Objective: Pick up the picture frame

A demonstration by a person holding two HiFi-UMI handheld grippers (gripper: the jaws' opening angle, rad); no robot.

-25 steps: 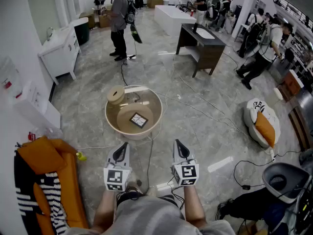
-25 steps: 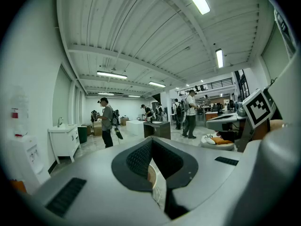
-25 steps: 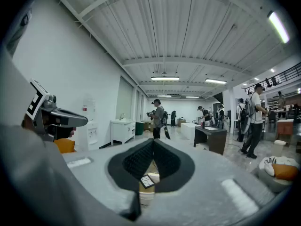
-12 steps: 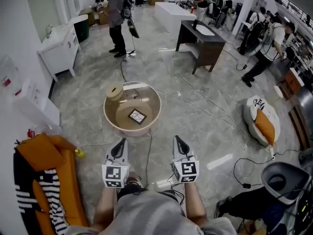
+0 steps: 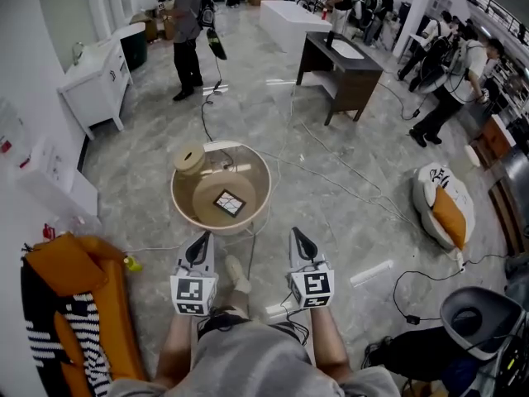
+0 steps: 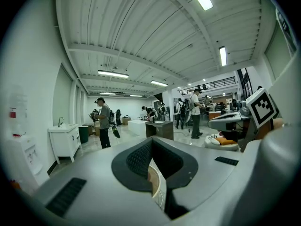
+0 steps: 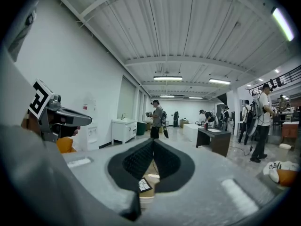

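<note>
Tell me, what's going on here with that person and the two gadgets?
A person standing on a marble floor holds a grasping tool in each hand: the left tool and the right tool. Both are shut and empty, pointing toward a round beige tub just ahead. A small dark picture frame lies flat inside it, near a tan round spool at the rim. Neither tool has reached the frame, so it has not yet been picked up.
</note>
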